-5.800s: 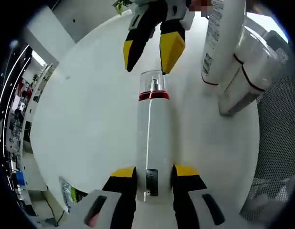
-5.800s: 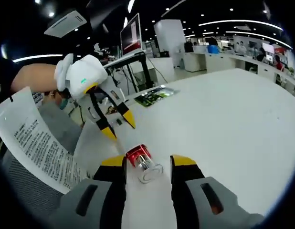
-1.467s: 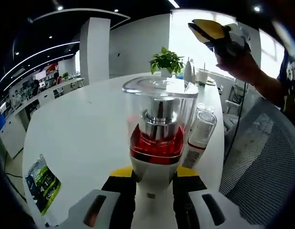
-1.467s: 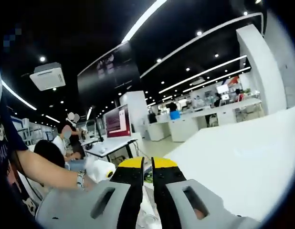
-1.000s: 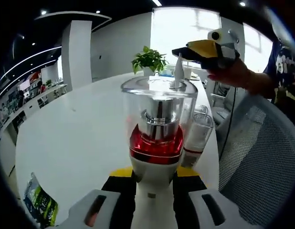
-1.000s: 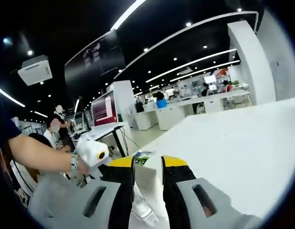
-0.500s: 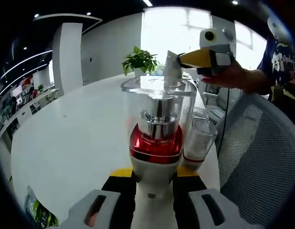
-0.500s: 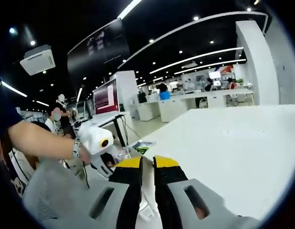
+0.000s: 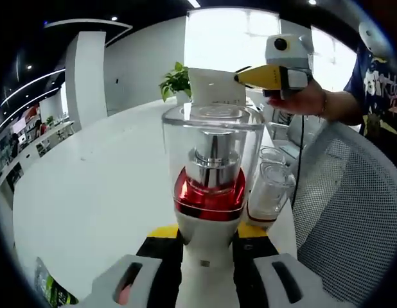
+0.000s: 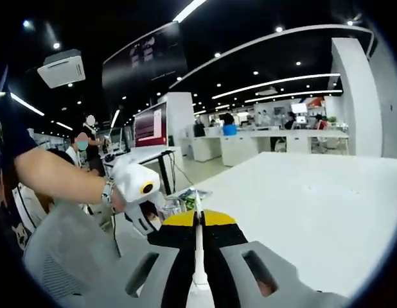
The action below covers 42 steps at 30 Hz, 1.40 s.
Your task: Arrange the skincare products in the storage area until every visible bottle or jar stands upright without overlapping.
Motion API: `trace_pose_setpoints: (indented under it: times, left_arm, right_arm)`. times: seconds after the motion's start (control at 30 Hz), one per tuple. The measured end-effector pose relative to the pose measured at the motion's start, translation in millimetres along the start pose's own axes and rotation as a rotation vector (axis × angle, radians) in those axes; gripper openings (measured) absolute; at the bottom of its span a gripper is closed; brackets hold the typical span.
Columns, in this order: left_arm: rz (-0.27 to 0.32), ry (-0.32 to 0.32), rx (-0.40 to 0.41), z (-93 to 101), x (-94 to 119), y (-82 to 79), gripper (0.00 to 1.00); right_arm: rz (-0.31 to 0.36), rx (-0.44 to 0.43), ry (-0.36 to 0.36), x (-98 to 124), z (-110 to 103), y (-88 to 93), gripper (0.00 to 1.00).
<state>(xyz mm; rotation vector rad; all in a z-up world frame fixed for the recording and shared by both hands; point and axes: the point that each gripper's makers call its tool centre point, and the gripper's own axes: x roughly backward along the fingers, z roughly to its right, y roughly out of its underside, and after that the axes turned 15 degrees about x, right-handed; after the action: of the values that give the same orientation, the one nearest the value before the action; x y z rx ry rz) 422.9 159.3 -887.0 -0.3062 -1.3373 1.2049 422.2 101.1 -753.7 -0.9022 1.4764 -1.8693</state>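
Left gripper view: the left gripper [image 9: 208, 239] holds a white pump bottle [image 9: 211, 192] upright, its yellow-tipped jaws closed on the white body just below the red collar. The bottle's clear cap and metal pump head rise between and beyond the jaws at the middle of the view. Just beside it to the right, two clear-capped white bottles [image 9: 270, 189] stand upright near the right edge of the white table [image 9: 89, 186]. A grey mesh chair back [image 9: 343, 212] lies past that edge. Behind the pump bottle's cap, the right gripper [image 9: 250, 77], held by a hand [image 9: 301, 101], pinches the flat end of a white tube [image 9: 214, 86]. A potted plant [image 9: 176, 82] stands at the table's far edge, and a green packet [image 9: 47, 289] lies at its near left edge.

Right gripper view: the right gripper [image 10: 198, 221] has its jaws pressed together on the tube [image 10: 198, 256], seen edge-on as a thin white strip between them. To the left, a hand holds the left gripper [image 10: 142, 202] above the green packet [image 10: 185, 200] on the table [image 10: 314, 205]
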Motion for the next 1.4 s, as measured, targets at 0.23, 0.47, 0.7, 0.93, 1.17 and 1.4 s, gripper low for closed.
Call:
trace_pose_setpoints:
  times: [0.23, 0.47, 0.7, 0.93, 1.17, 1.4]
  left_arm:
    - [-0.016, -0.014, 0.005, -0.5, 2.2, 1.8, 0.31]
    - [-0.07, -0.054, 0.003, -6.7, 7.7, 13.7, 0.32]
    - [-0.017, -0.078, 0.034, -6.2, 20.0, 10.2, 0.3]
    - [0.033, -0.099, 0.046, -3.2, 24.6, 7.9, 0.27]
    - [0.05, -0.119, 0.071, -4.1, 25.9, 11.7, 0.24]
    - [0.08, -0.121, 0.102, -4.8, 24.9, 12.5, 0.24]
  right_arm:
    - [0.026, 0.1, -0.162, -1.3, -6.9, -1.8, 0.01]
    - [0.046, 0.117, -0.281, 1.6, -4.8, -1.3, 0.0]
    - [0.072, 0.14, -0.415, 2.5, -8.4, -2.6, 0.0]
    - [0.124, 0.083, -0.405, 0.4, -6.9, -16.1, 0.15]
    - [0.022, 0.07, -0.41, -6.7, -16.3, 17.2, 0.19]
    - [-0.032, 0.032, -0.436, -20.2, -26.4, 37.9, 0.17]
